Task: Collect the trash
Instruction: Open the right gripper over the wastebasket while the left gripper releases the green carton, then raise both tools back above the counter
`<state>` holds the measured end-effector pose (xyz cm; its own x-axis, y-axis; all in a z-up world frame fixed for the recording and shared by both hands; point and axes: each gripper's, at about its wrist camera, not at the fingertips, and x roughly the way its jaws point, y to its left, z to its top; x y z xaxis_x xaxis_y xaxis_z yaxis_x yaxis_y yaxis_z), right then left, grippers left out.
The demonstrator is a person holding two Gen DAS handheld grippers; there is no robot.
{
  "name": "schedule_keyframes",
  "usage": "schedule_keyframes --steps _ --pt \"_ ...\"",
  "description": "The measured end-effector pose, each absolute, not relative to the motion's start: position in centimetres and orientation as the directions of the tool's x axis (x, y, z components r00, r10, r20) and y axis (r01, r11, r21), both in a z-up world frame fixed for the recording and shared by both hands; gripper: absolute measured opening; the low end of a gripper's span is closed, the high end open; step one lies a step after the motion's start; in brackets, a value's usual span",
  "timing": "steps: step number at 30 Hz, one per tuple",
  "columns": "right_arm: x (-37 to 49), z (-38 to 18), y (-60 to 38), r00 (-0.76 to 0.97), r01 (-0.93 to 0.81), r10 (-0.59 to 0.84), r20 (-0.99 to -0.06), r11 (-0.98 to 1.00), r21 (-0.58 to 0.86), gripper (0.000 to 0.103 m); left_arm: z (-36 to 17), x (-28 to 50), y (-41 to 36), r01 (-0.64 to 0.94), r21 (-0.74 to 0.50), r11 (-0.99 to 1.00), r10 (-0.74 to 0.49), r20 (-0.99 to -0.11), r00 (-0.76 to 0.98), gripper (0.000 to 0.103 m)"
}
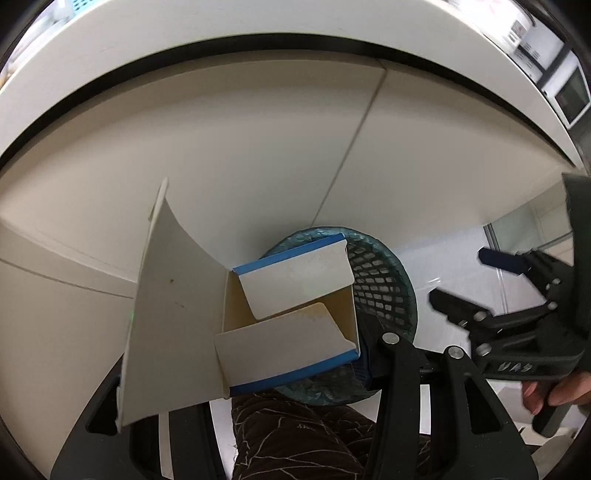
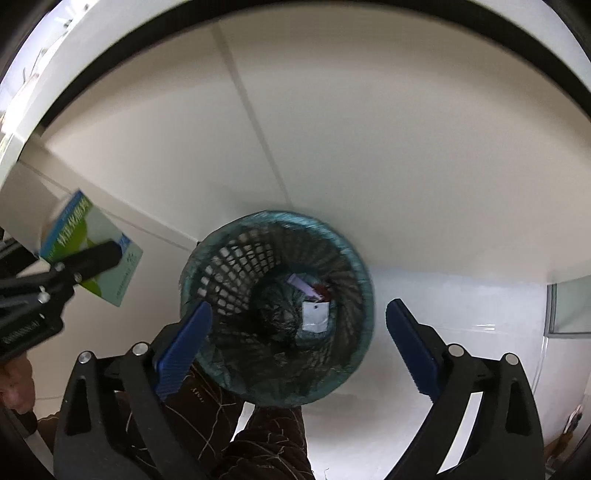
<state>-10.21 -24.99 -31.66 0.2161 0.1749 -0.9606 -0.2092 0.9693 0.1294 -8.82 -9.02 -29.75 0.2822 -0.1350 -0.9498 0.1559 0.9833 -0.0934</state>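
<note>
My left gripper (image 1: 240, 354) is shut on an opened cardboard box (image 1: 288, 314), white inside with blue edges, its flaps standing apart. The box hangs above the near rim of a dark mesh wastebasket (image 1: 384, 280) lined with a teal bag. In the right wrist view the same box (image 2: 92, 236) shows its green and blue printed side at the left, with the left gripper (image 2: 85, 266) clamped on it. My right gripper (image 2: 298, 314) stands open and empty straight above the wastebasket (image 2: 229, 266); it also shows at the right as the right gripper (image 1: 465, 280). Scraps of trash (image 2: 314, 314) lie at the bottom.
A cream cabinet front (image 1: 258, 155) with a vertical seam rises behind the basket, under a white counter edge (image 1: 221, 33). A person's leg in dark patterned trousers (image 2: 258, 443) stands right next to the basket. A hand (image 1: 554, 395) grips the right tool's handle. Pale floor (image 2: 443, 295) lies to the right.
</note>
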Motion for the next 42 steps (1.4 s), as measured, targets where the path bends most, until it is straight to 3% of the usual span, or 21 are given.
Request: schedule_keyframes --steps 23,29,40,42 --pt "-11.2 -29.4 -34.0 0.271 -0.004 0.098 -0.958 0.995 0.101 0.094 -32.1 -9.2 -13.8 0.307 -0.102 0.946 -0.175 -0.959 0.221 0.049" --pt "-11.2 -28.9 -34.2 0.274 -0.003 0.093 -0.957 0.995 0.095 0.094 -32.3 -9.0 -14.0 0.305 -0.099 0.947 -0.173 -0.959 0.226 0.058" --pt "-10.8 -28.2 -33.6 0.297 0.001 0.109 -0.948 0.993 0.115 0.094 -30.8 -9.2 -14.3 0.258 -0.105 0.96 -0.179 -0.943 0.282 0.094" --pt "-10.6 -27.9 -33.3 0.306 -0.008 0.108 -0.946 0.994 0.111 0.094 -29.9 -9.0 -14.2 0.246 -0.108 0.963 -0.18 -0.939 0.292 0.096"
